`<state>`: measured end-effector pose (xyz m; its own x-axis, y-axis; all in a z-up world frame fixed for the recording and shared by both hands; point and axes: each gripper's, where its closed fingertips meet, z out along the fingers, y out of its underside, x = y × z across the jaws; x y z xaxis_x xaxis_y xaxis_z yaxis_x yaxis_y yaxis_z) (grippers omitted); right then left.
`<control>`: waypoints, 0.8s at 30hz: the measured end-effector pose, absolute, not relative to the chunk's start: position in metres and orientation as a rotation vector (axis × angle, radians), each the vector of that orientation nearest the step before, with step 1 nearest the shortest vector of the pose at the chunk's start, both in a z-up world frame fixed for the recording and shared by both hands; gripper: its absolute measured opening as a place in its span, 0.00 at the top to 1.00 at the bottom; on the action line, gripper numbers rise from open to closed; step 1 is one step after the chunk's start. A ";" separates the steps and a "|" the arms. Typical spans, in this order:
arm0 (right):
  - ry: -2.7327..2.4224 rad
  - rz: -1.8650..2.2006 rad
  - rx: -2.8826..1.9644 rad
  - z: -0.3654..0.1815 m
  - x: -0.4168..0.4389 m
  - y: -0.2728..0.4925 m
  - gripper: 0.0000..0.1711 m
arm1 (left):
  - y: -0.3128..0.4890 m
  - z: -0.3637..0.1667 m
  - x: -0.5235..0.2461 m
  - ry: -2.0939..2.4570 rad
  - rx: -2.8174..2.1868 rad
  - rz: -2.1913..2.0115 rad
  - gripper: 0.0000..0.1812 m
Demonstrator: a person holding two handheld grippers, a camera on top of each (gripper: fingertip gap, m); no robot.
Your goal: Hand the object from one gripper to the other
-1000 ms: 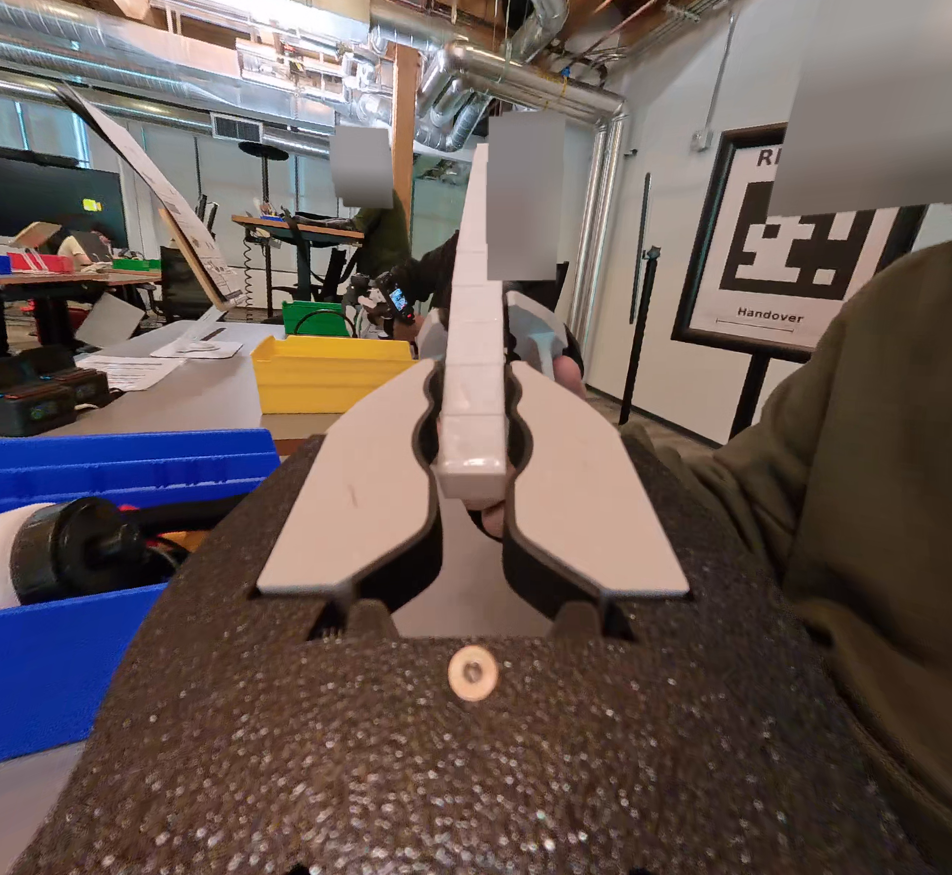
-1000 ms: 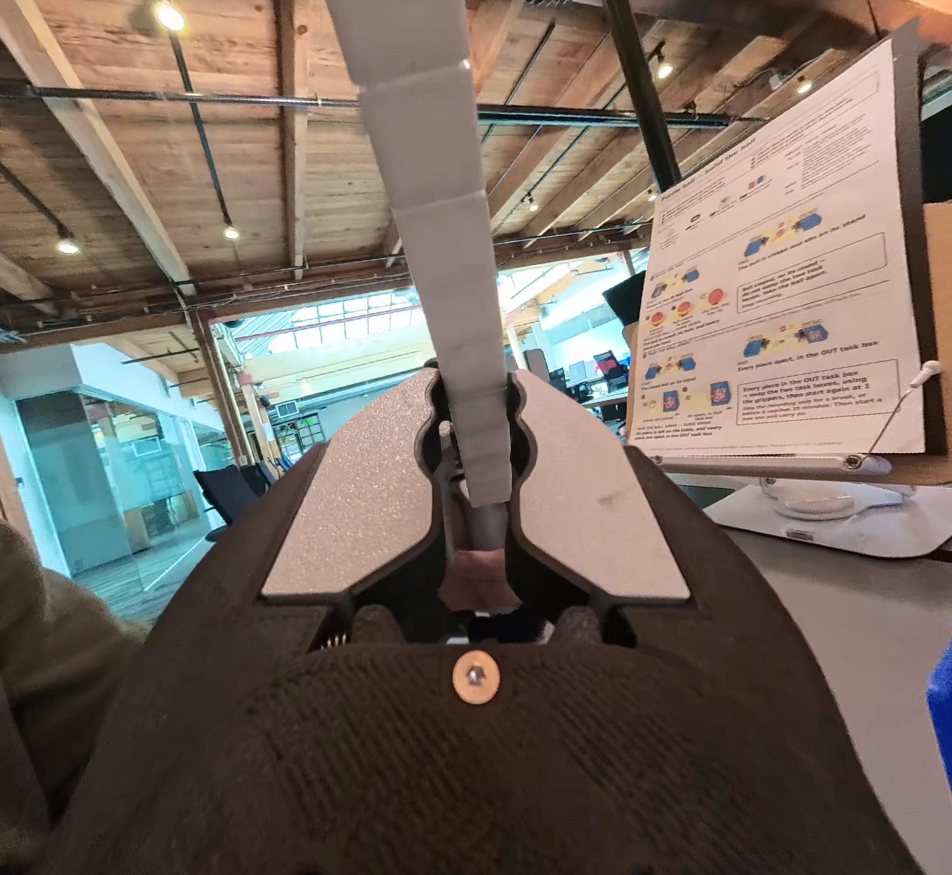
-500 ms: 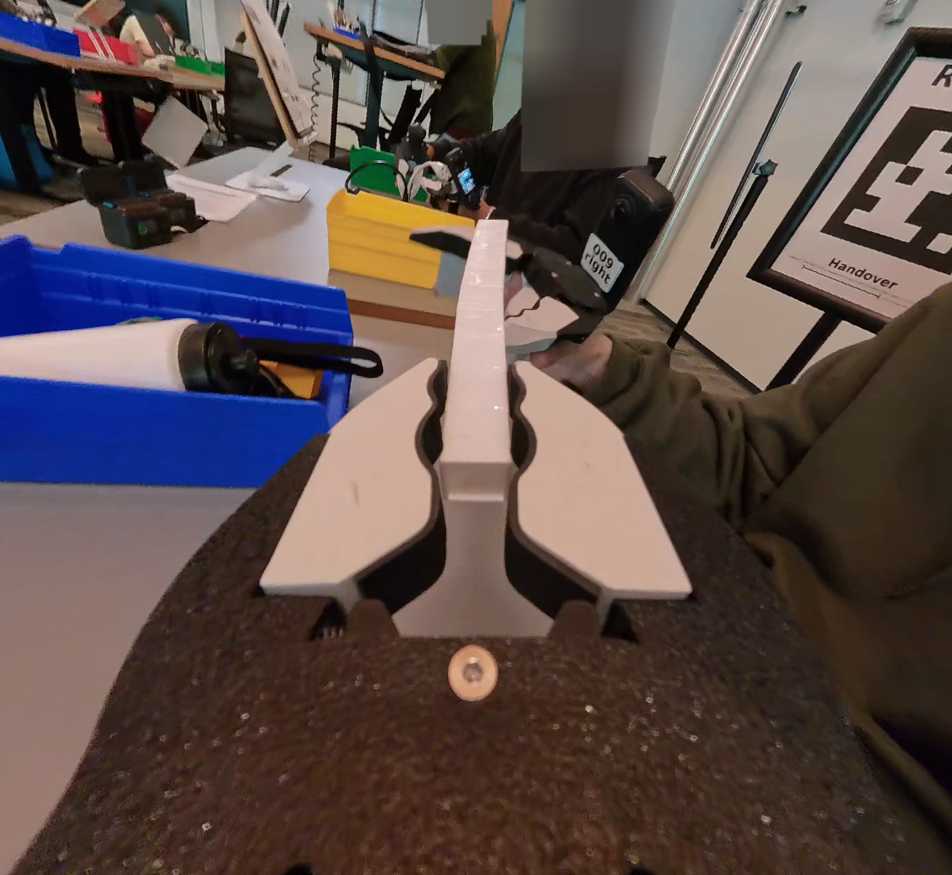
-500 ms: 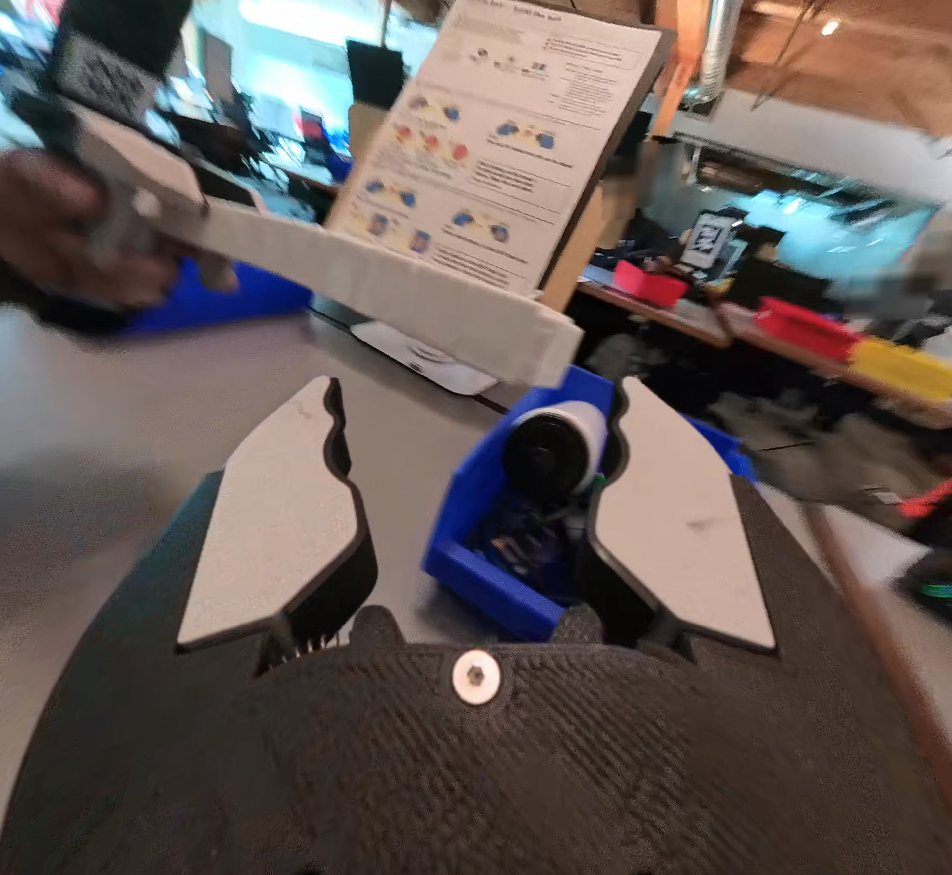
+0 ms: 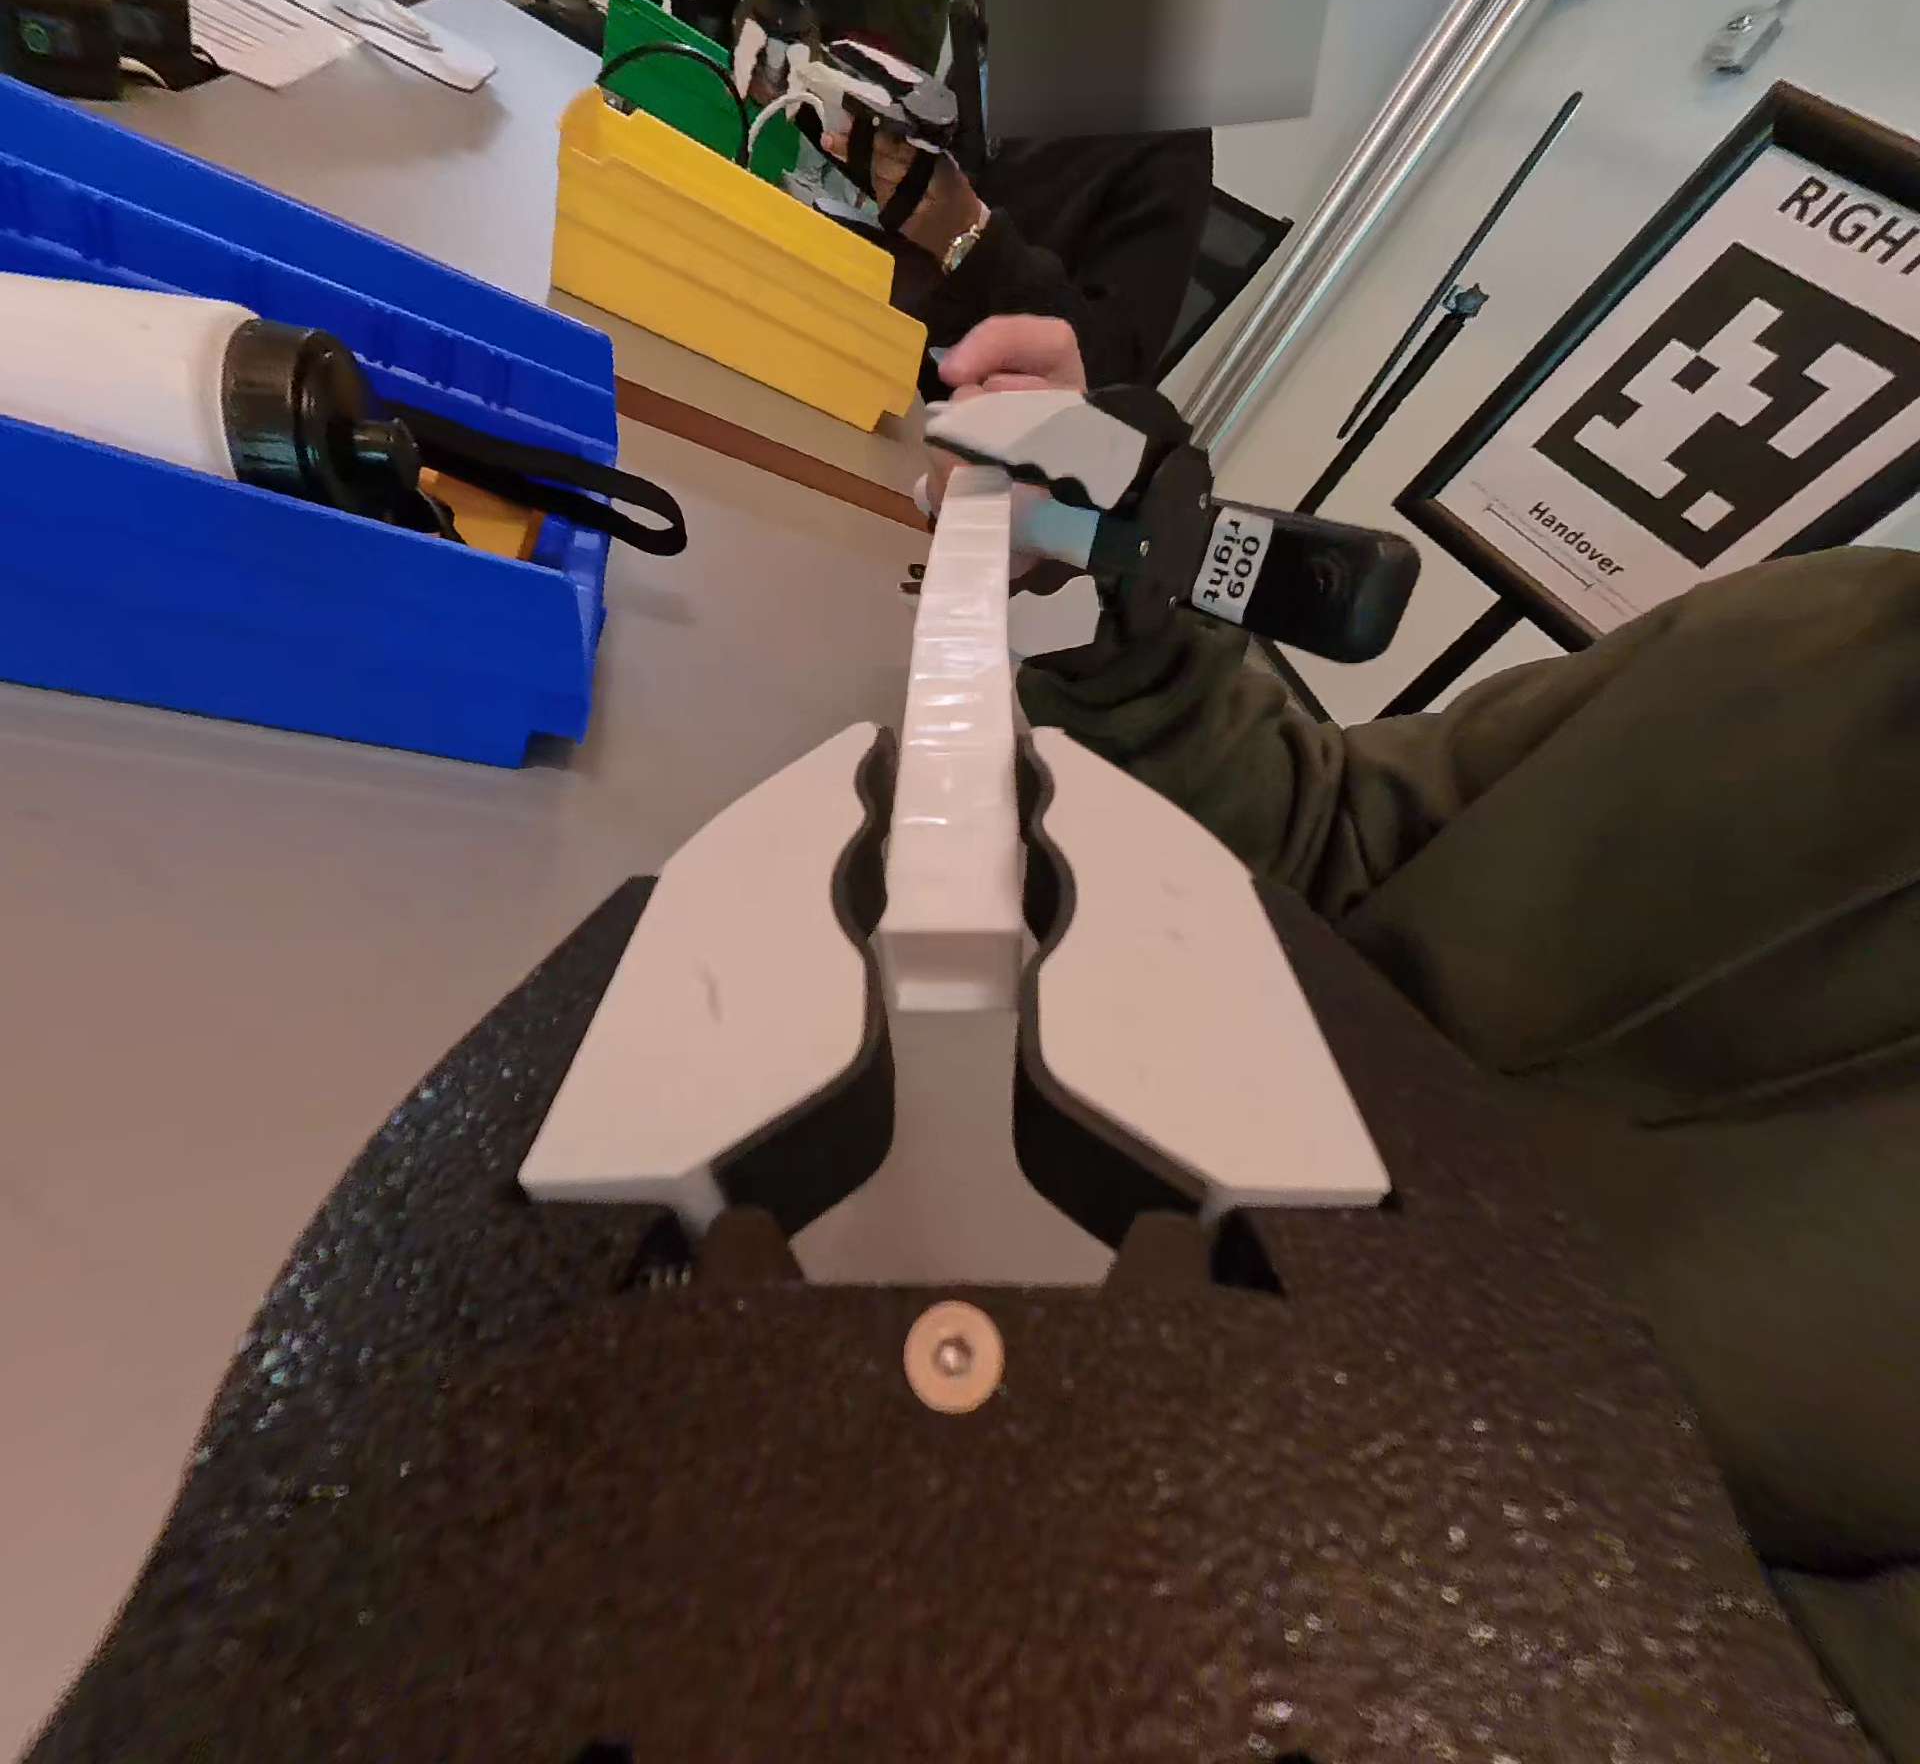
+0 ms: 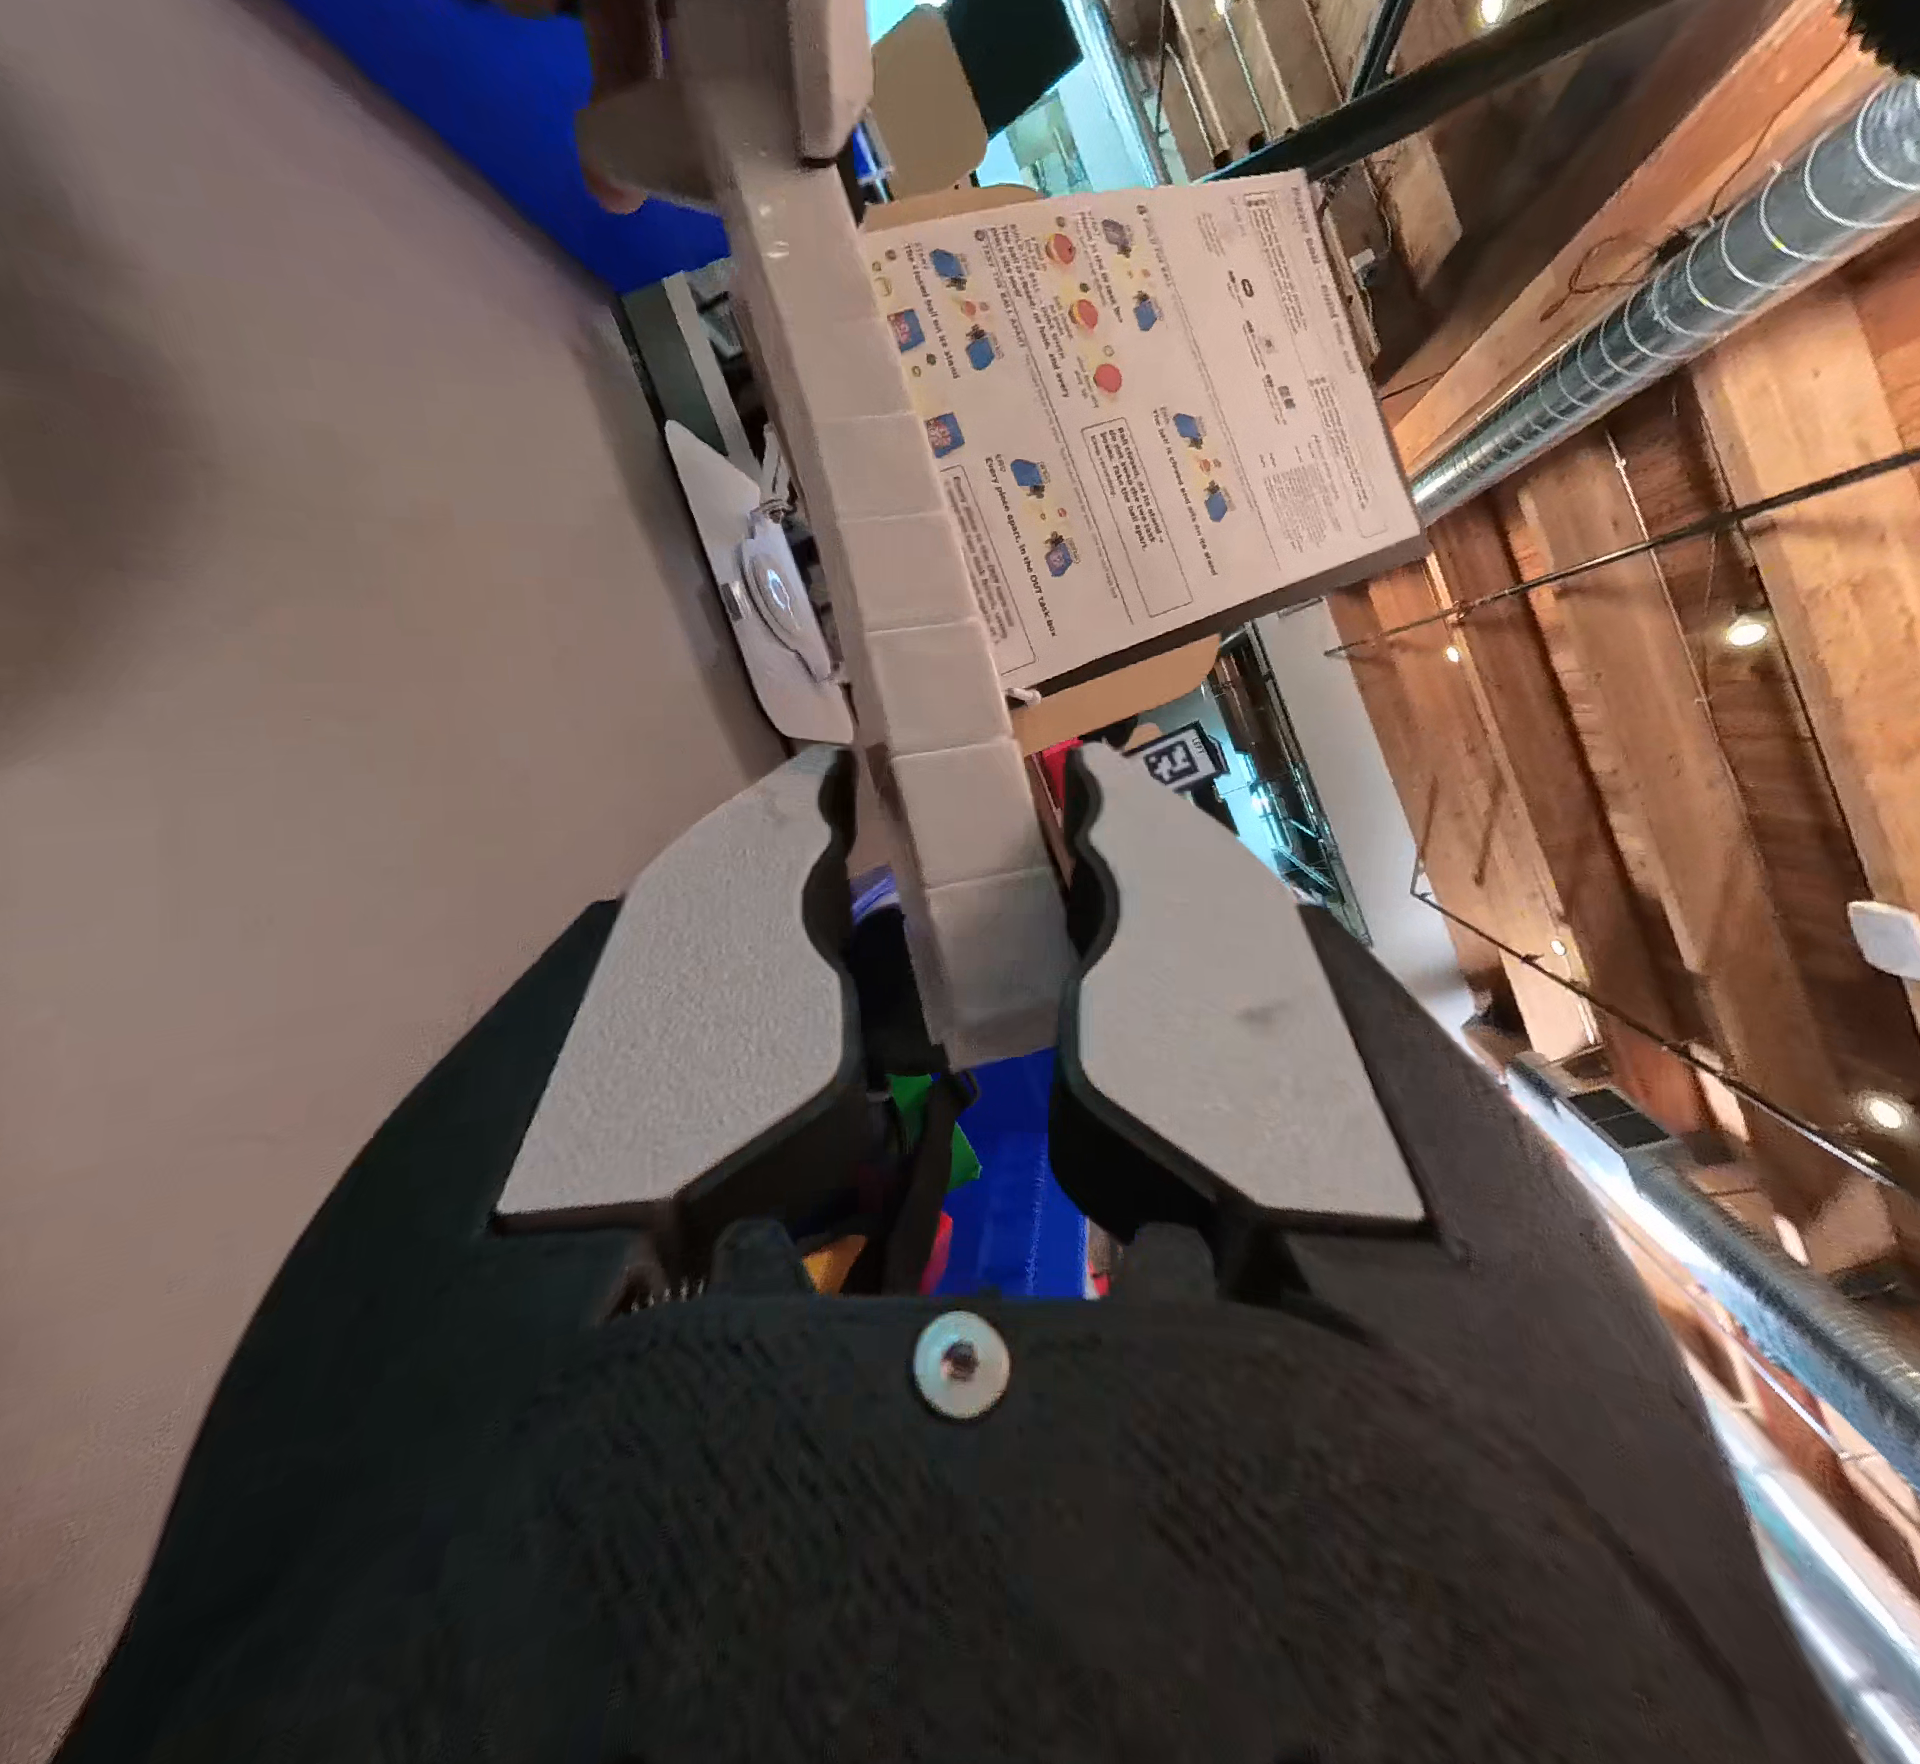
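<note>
Object: a long white segmented bar is held in the air above the grey counter, spanning from one set of jaws to the other.
Left gripper: its jaws are closed firmly onto the near end of the bar, both inner faces pressed against its sides.
Right gripper: its jaws are placed around the bar's other end, narrowed but not seated; a dark gap is seen on one side, so only partial contact is judged.
Right gripper, from the left wrist view: it is seen at the far tip of the bar, turned on its side.
Beyond the jaws: a blue bin holding a white bottle lies to the left, a yellow bin further ahead.
Stage: the handover is judged to be mid-way, with the receiving grip not yet secured.
Risk: if the left jaws are released before the right jaws clamp, the bar may pivot and drop onto the counter. A grip so near the tip could also let the long bar lever out, or flex at its segments.
</note>
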<state>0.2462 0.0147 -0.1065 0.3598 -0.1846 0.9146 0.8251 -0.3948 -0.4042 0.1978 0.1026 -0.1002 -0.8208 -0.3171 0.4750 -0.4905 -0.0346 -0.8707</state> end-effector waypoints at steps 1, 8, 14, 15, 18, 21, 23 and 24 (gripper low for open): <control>-0.601 -1.255 -1.600 -0.107 0.246 0.015 0.81 | 0.104 -0.101 0.198 -2.077 0.893 1.976 0.88; -0.502 -0.972 -1.644 -0.112 0.235 0.023 0.87 | 0.111 -0.064 0.198 -1.995 0.821 2.283 0.67; -0.147 -0.383 -1.561 -0.105 0.229 0.036 0.87 | 0.110 -0.027 0.185 -2.031 0.566 2.638 0.61; -0.109 -0.272 -1.539 -0.103 0.224 0.038 0.87 | 0.109 -0.026 0.186 -2.065 0.555 2.671 0.62; -0.018 -0.010 -1.418 -0.088 0.210 0.046 0.87 | 0.100 -0.038 0.194 -2.197 0.571 2.631 0.67; 0.080 0.217 -1.312 -0.078 0.200 0.055 0.87 | 0.082 -0.045 0.197 -2.209 0.528 2.579 0.70; 0.105 0.294 -1.270 -0.077 0.195 0.059 0.87 | 0.070 -0.047 0.196 -2.190 0.502 2.551 0.72; 0.114 0.323 -1.254 -0.076 0.193 0.061 0.87 | 0.065 -0.050 0.197 -2.211 0.500 2.522 0.75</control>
<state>0.1933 0.0609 -0.0760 0.9492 0.1773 -0.2601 -0.3014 0.2733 -0.9135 0.1971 0.0652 -0.0505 -0.9262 -0.3729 0.0546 -0.0053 -0.1319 -0.9912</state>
